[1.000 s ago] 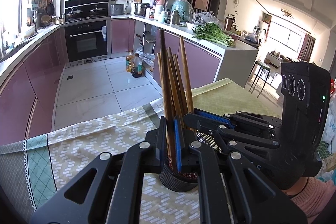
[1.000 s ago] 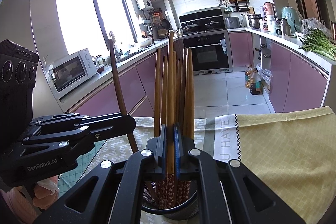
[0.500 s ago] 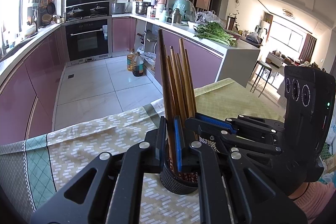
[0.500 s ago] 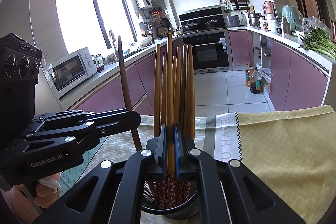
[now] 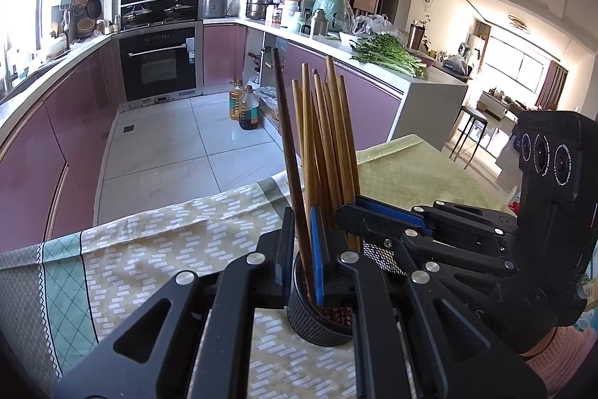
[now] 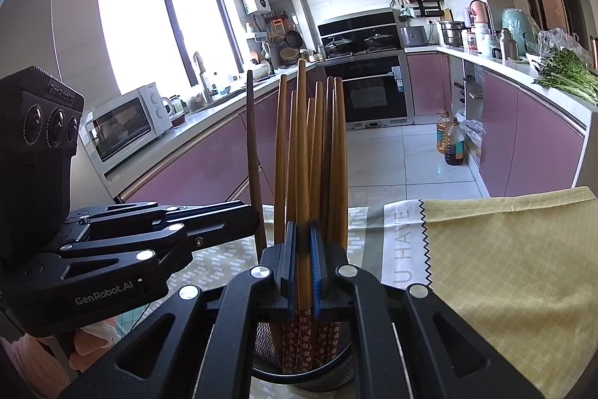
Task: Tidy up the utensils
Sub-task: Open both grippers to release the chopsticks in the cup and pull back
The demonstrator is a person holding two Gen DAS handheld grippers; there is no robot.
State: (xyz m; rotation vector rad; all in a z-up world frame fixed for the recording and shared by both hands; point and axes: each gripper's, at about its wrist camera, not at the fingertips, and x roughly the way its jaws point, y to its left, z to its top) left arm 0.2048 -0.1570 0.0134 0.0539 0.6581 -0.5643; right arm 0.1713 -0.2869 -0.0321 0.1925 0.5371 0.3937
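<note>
Here the black mesh holder (image 5: 321,320) stands on the patterned tablecloth (image 5: 149,249), and everything else sits around it. A bundle of light wooden chopsticks (image 5: 329,152) stands upright inside the holder, their red flower-printed tips (image 6: 299,343) down in the mesh, as the right wrist view shows.

The left gripper (image 5: 301,249) reaches over the near rim of the holder with its blue-padded jaws pressed together on a single dark chopstick (image 5: 289,152). This one is darker and taller than the rest, and it leans slightly away from the bundle toward the oven side; its lower end goes down into the holder.

The right gripper (image 6: 303,268) comes at the holder from the other side (in the left wrist view it enters from the right, across the rim). Its jaws are clamped on one light chopstick (image 6: 302,152) at the front of the bundle, which stands straight above the holder. A pink sleeve (image 5: 560,350) shows behind that gripper's body.

Beyond the holder, a yellow-green cloth (image 6: 504,268) lies on the table to its right in the right wrist view, touching a white strip printed with letters.
</note>
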